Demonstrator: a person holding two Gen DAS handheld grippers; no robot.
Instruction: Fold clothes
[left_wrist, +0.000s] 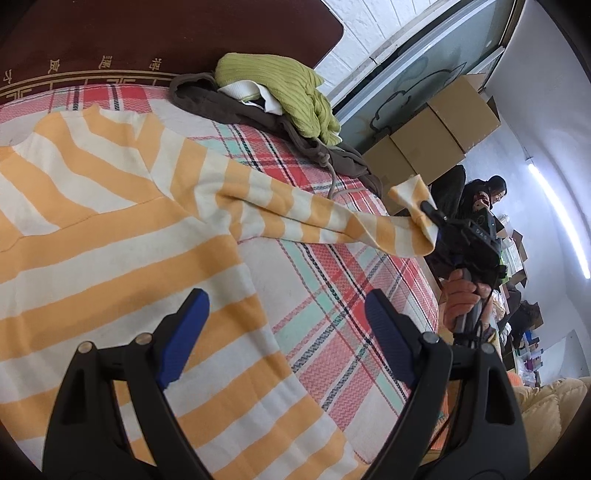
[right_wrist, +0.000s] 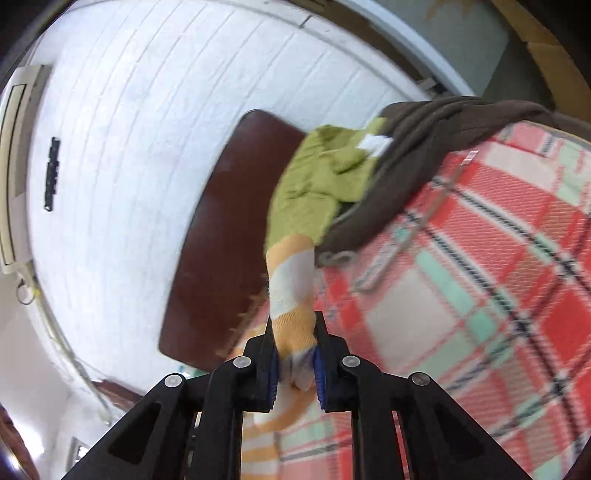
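The right gripper is clamping its blue pads on the cuff of the orange-and-white striped knit sweater, whose sleeve is stretching in a sagging line from the shoulder out past the bed's edge. The left gripper is hovering with jaws spread wide and nothing between them, above the sweater's body, which is lying flat on the red, white and mint plaid bedsheet. Behind, a ribbed green garment is sitting on a rumpled brown one against the dark wooden headboard. The knit looks light, soft and stretchy, so it will likely drape and droop; hems, cuffs and shoulder seams seem the surest holds.
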